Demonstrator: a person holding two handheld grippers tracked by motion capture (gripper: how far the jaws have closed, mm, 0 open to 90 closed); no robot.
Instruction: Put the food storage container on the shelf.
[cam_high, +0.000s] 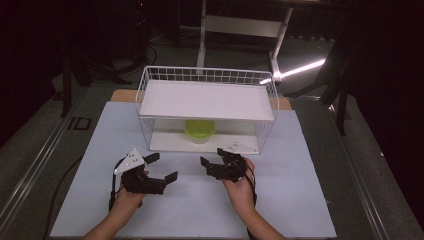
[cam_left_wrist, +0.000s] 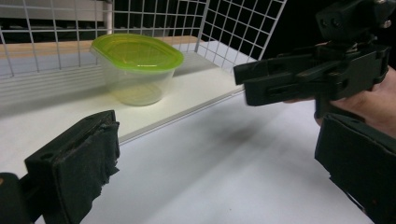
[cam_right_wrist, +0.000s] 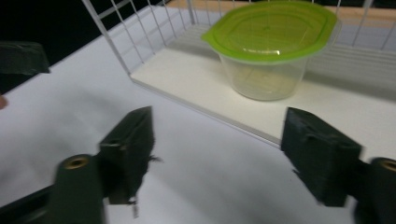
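Note:
A clear tub with a green lid (cam_high: 200, 129) (cam_left_wrist: 137, 60) (cam_right_wrist: 271, 42) stands upright on the lower white shelf of a white wire rack (cam_high: 145, 95). The rack's front side stands open toward me. My left gripper (cam_high: 162, 167) (cam_left_wrist: 217, 140) is held over the white table top, front left of the tub, open and with nothing between its jaws. My right gripper (cam_high: 212, 156) (cam_right_wrist: 219, 135) hovers just before the shelf edge, also open and without a load. In the left gripper view the right gripper (cam_left_wrist: 303, 77) crosses at the upper right.
A flat white board (cam_high: 207, 100) covers the rack's top, low above the tub. Wire walls (cam_left_wrist: 243, 28) (cam_right_wrist: 116, 37) close the rack's sides and back. The white table top (cam_high: 200, 210) extends around the rack. Dark floor and a white stand's legs (cam_high: 240, 30) lie beyond.

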